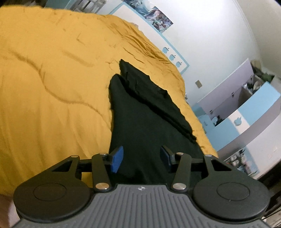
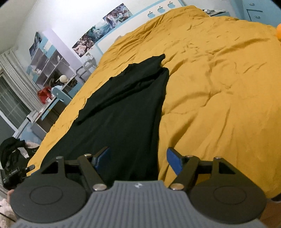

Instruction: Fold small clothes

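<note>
Black garment is laid flat on the yellow bedspread, long axis running from the near bed edge toward the headboard, narrowing to a point at that far end. One folded strip is seen lying along its side. Left gripper is held wide open just over the near end, nothing gripped. Right gripper is likewise spread wide over the near end, empty.
</note>
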`<state>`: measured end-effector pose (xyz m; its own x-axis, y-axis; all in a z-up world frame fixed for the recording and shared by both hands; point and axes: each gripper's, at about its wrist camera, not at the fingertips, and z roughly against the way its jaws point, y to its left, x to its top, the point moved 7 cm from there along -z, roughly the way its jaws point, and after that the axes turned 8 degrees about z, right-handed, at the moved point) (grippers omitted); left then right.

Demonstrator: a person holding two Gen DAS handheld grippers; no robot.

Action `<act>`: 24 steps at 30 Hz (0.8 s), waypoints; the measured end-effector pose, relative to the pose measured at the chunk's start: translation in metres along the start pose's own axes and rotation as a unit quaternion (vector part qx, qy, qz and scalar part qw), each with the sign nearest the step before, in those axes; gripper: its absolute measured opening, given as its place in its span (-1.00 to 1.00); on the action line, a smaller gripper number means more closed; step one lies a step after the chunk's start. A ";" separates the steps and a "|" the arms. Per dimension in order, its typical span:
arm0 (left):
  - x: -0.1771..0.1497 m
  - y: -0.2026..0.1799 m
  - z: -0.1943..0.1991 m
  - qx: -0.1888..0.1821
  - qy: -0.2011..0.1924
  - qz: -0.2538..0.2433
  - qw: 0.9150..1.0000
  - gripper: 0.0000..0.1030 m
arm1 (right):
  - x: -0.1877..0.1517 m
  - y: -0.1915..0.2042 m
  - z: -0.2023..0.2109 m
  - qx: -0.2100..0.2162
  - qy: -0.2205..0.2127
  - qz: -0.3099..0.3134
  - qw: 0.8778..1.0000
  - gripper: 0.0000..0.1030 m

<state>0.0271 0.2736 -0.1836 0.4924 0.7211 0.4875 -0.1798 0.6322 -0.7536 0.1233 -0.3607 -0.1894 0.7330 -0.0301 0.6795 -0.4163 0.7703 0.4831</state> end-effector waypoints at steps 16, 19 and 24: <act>-0.028 0.045 -0.014 -0.079 0.077 0.137 0.984 0.14 | -0.015 0.006 -0.013 0.042 0.031 -0.006 0.999 0.36; -0.036 0.043 -0.014 -0.078 0.094 0.118 0.986 0.14 | -0.020 0.003 -0.010 0.051 0.034 -0.016 0.998 0.38; -0.042 0.037 -0.019 -0.070 0.104 0.094 0.988 0.15 | -0.033 0.003 -0.008 0.075 0.057 -0.029 0.995 0.39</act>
<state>0.0161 0.2613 -0.2402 0.6291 0.7385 0.2427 -0.1722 0.4368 -0.8829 0.1016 -0.3522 -0.2145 0.8103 0.0078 0.5859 -0.4414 0.6658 0.6016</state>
